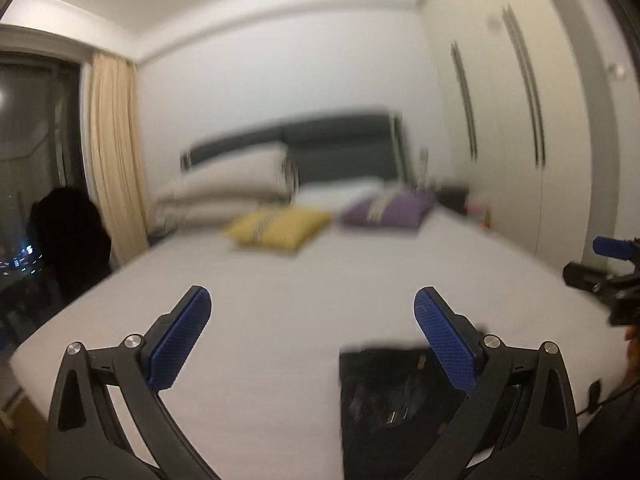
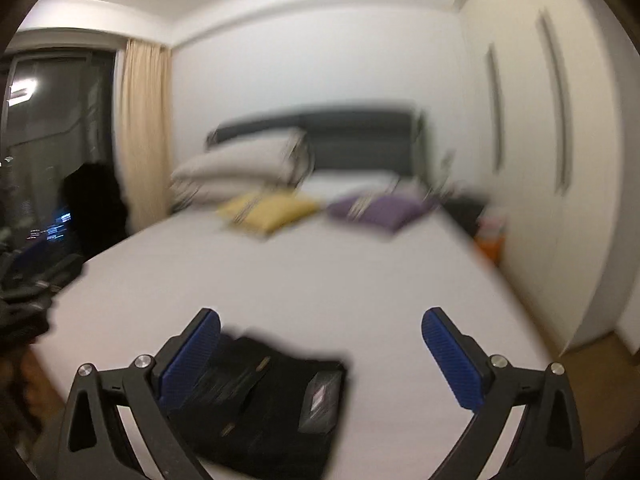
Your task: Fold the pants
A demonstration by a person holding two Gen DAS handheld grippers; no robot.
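Note:
The black pants (image 1: 392, 392) lie in a compact folded bundle on the white bed (image 1: 280, 272), near its front edge. In the left wrist view my left gripper (image 1: 313, 292) stands open above the sheet; the bundle is low beside its right finger and nothing is between the pads. My right gripper (image 1: 612, 268) shows at the right edge of that view. In the right wrist view the pants (image 2: 264, 400) lie below the left finger of my right gripper (image 2: 322, 314), which is open and holds nothing. Both views are blurred.
A yellow pillow (image 1: 280, 228), a purple pillow (image 1: 388, 208) and stacked white pillows (image 1: 232, 184) lie against the dark headboard (image 1: 340, 144). White wardrobe doors (image 1: 500, 120) line the right side. A beige curtain (image 1: 114, 152), a dark window and a dark shape (image 1: 68, 232) stand left.

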